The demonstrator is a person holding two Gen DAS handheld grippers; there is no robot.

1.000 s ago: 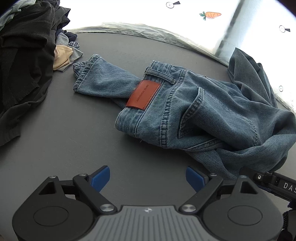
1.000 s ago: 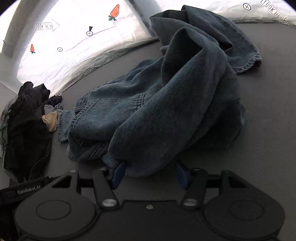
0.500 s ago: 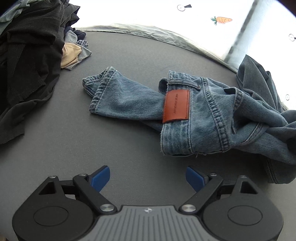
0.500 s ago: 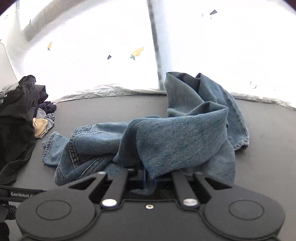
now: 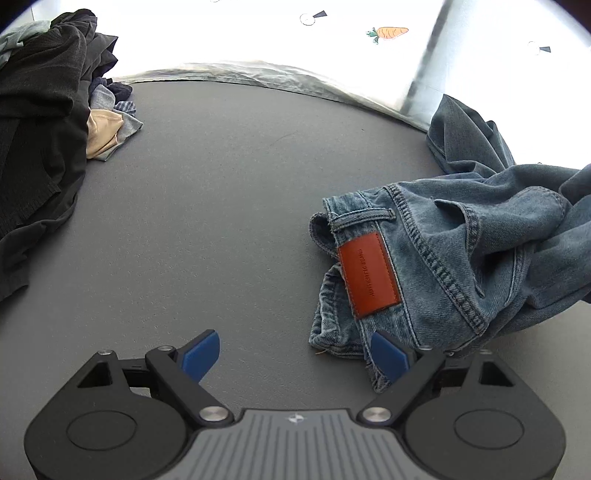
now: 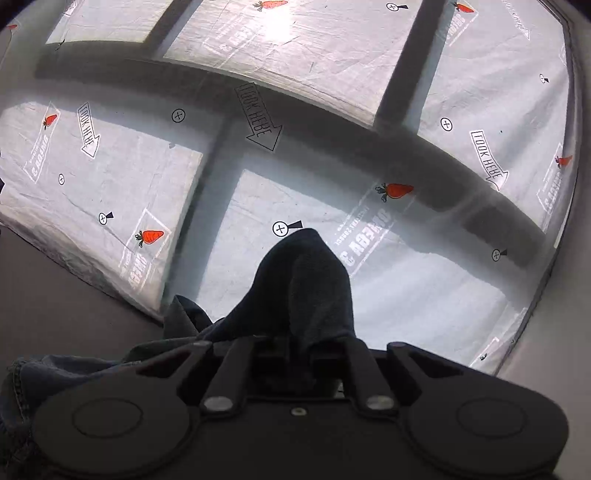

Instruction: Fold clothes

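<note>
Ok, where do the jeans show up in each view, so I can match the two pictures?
Left wrist view: jeans lie crumpled on the right side of the grey table, orange patch facing up.
Right wrist view: jeans at bottom centre, a dark bunch pinched in the right hand-held gripper, trailing to the lower left.
Shared landmark: the white carrot-print sheet behind.

The left gripper point(image 5: 293, 356) tilts steeply downward with its 2 blue fingertips point(image 5: 201, 352) spread wide and nothing between them; 1 pad sits at 7 o'clock in its view, the other at 5 o'clock. The right gripper point(image 6: 295, 354) points only slightly below level. Its jaws, drawn close together at 6 o'clock and easing open a little, pinch a fold of the jeans point(image 6: 306, 288).
</note>
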